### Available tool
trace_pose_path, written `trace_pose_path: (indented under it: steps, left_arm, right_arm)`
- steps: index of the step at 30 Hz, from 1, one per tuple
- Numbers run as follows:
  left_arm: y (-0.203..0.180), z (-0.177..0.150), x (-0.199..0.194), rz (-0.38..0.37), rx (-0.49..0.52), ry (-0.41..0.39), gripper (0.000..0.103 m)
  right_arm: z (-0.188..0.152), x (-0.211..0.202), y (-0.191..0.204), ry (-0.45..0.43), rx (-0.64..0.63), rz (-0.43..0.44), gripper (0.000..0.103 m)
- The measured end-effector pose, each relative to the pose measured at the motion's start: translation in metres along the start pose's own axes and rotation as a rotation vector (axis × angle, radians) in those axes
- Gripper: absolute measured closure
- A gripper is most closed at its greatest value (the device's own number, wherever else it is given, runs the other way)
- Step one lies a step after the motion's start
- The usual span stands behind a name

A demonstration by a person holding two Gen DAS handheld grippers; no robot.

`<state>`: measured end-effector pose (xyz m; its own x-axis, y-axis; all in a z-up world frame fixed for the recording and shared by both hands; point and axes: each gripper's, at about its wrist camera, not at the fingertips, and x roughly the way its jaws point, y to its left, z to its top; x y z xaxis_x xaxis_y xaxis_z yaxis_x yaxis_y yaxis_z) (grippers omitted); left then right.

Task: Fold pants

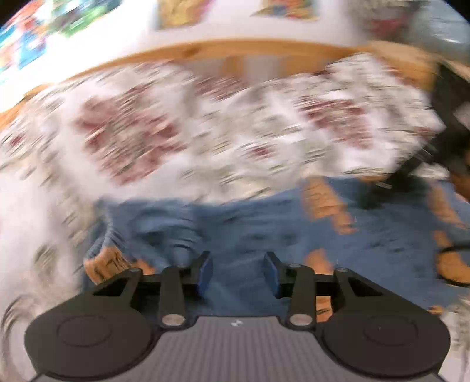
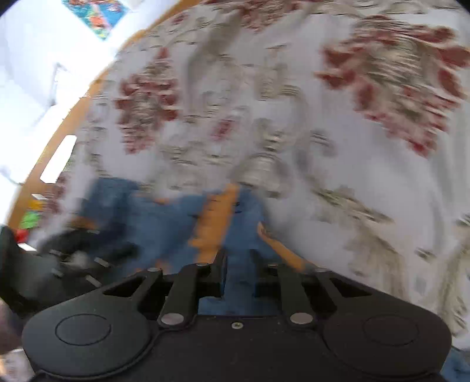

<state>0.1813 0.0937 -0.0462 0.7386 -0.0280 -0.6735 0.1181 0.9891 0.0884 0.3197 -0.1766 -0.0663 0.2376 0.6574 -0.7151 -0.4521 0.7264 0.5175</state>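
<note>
Blue pants with orange patches [image 1: 249, 223] lie on a bed with a floral cover; both views are motion-blurred. My left gripper [image 1: 238, 273] is open just above the blue cloth near the ribbed cuff or waistband [image 1: 102, 241], holding nothing. My right gripper [image 2: 238, 270] has its jaws a small gap apart over the pants [image 2: 164, 223] beside an orange stripe [image 2: 214, 223]; blue cloth shows between the jaws, and the blur hides whether it is pinched. The left gripper shows at the left edge of the right wrist view [image 2: 67, 261], the right one at the right edge of the left wrist view [image 1: 440, 141].
The white bedcover with red and grey flowers [image 1: 176, 132] spreads beyond the pants [image 2: 323, 117]. A wooden bed frame [image 1: 205, 50] runs along the far edge. Colourful pictures hang on the white wall [image 1: 182, 14] behind.
</note>
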Motion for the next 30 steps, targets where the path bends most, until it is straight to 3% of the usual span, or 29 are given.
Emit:
trace_pose_path:
  steps: [1, 4, 8, 10, 13, 16, 20, 22, 26, 30]
  left_arm:
    - [0.007, -0.002, -0.002, 0.022, -0.024, 0.007, 0.073]
    - [0.023, -0.01, -0.016, 0.073, -0.037, 0.018, 0.078]
    - [0.03, -0.019, -0.034, 0.098, -0.062, 0.03, 0.077]
    - [0.019, -0.017, -0.043, 0.106, -0.032, 0.001, 0.065]
    - [-0.007, -0.012, -0.057, 0.05, 0.037, -0.079, 0.044]
    - [-0.037, 0.0, -0.057, -0.001, 0.112, -0.143, 0.041]
    - [-0.055, 0.012, -0.027, -0.082, 0.095, -0.116, 0.041]
    - [-0.073, 0.009, -0.011, -0.128, 0.149, -0.095, 0.041]
    - [-0.097, -0.01, 0.011, -0.107, 0.22, -0.034, 0.041]
    - [-0.088, -0.015, 0.005, -0.061, 0.183, -0.011, 0.033]
  right_arm:
    - [-0.001, -0.003, -0.004, -0.02, 0.014, -0.002, 0.103]
    - [-0.004, -0.011, -0.005, -0.049, 0.001, -0.028, 0.103]
    - [-0.015, -0.037, 0.011, -0.098, -0.059, -0.06, 0.071]
    - [-0.03, -0.059, 0.02, -0.125, -0.106, -0.084, 0.063]
    - [-0.068, -0.081, 0.031, -0.17, -0.132, -0.148, 0.06]
    - [-0.104, -0.083, 0.029, -0.182, -0.071, -0.252, 0.052]
    - [-0.147, -0.097, 0.023, -0.282, 0.01, -0.449, 0.051]
    - [-0.166, -0.11, 0.024, -0.345, 0.042, -0.525, 0.05]
    - [-0.192, -0.137, 0.018, -0.404, 0.059, -0.629, 0.029]
    - [-0.204, -0.166, 0.002, -0.435, 0.059, -0.648, 0.031]
